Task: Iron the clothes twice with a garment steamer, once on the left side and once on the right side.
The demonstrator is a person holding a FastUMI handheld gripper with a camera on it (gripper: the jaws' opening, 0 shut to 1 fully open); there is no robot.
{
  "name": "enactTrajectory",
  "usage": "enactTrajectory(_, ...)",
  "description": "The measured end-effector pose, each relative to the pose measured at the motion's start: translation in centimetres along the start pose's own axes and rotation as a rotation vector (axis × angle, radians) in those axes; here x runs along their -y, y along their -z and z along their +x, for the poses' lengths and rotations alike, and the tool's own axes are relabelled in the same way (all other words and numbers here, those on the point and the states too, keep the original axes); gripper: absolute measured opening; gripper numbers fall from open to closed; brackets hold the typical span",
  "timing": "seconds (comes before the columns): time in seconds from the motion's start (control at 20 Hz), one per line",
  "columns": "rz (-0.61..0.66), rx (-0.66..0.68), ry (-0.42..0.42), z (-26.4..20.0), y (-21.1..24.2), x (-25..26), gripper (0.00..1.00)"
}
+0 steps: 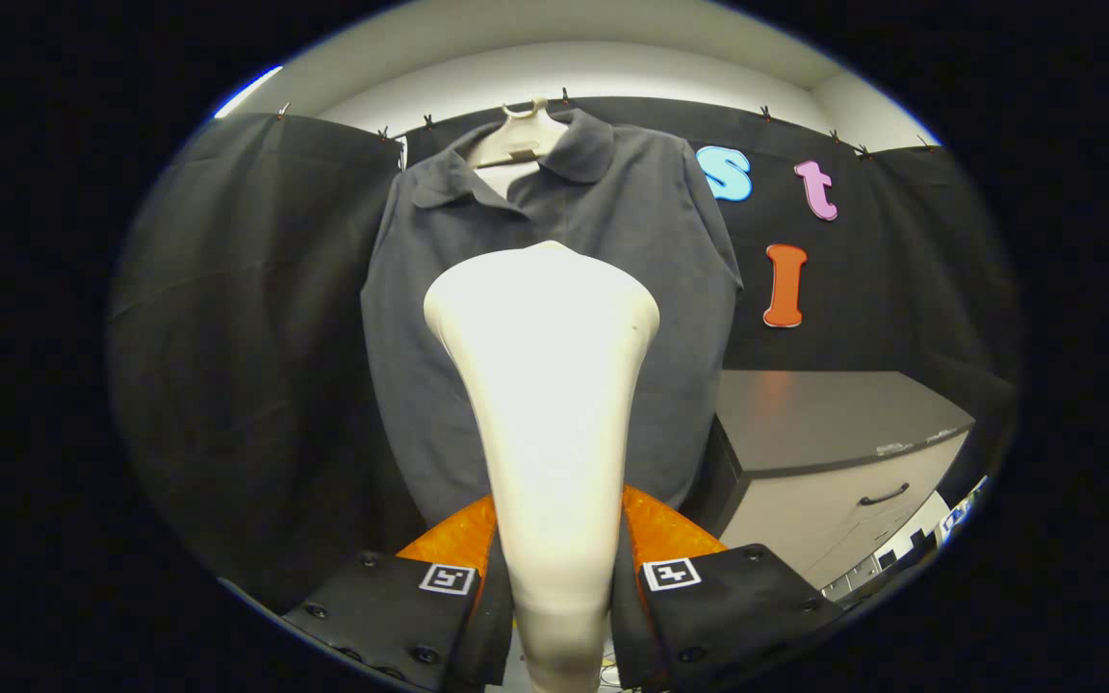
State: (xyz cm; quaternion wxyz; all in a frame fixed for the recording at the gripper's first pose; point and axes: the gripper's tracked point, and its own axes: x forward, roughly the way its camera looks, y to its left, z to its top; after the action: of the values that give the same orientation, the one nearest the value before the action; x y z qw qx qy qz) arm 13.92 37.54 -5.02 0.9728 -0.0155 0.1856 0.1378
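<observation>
Black cloth wall [246, 318] hanging on the left, pinned along its top edge. Next, one dark polo shirt [420, 318] on one pale hanger [516, 144], collar up, hanging flat against the cloth. In front of its middle, one pale garment steamer [545, 385], broad head up toward the chest of the shirt, narrow handle running down between the fingers. Gripper [554, 587] clamped on that handle, one finger pressing each side. Whether the head touches the fabric or hovers just off it: cannot tell. To the right, one cabinet [834, 452] with a dark top and one drawer handle showing, standing just beside the shirt's lower right edge.

Risks, judged from here: smooth tapered handle likely to slide or twist in the clamp if pushed hard; shirt free to swing on the hanger, so a firm press may bunch the cloth; a pass down the right side may bump the cabinet corner; head sitting mid-chest, so drifting centre could leave either side unsteamed.
</observation>
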Motion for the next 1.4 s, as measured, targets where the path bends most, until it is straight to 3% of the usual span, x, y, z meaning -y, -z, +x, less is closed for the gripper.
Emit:
enactTrajectory(0.15, -0.033, 0.065, -0.054, 1.2, -5.0, -3.0, 0.49)
enactTrajectory(0.35, -0.066, 0.108, -0.061, 4.4, -9.4, -6.4, 0.49)
enactTrajectory(0.6, -0.102, 0.047, -0.066, 7.6, -10.6, -9.0, 0.49)
enactTrajectory(1.1, -0.138, -0.056, -0.011, 14.2, -7.4, -9.6, 0.49)
enactTrajectory(1.4, -0.137, -0.067, 0.001, 14.9, -6.6, -9.3, 0.49)
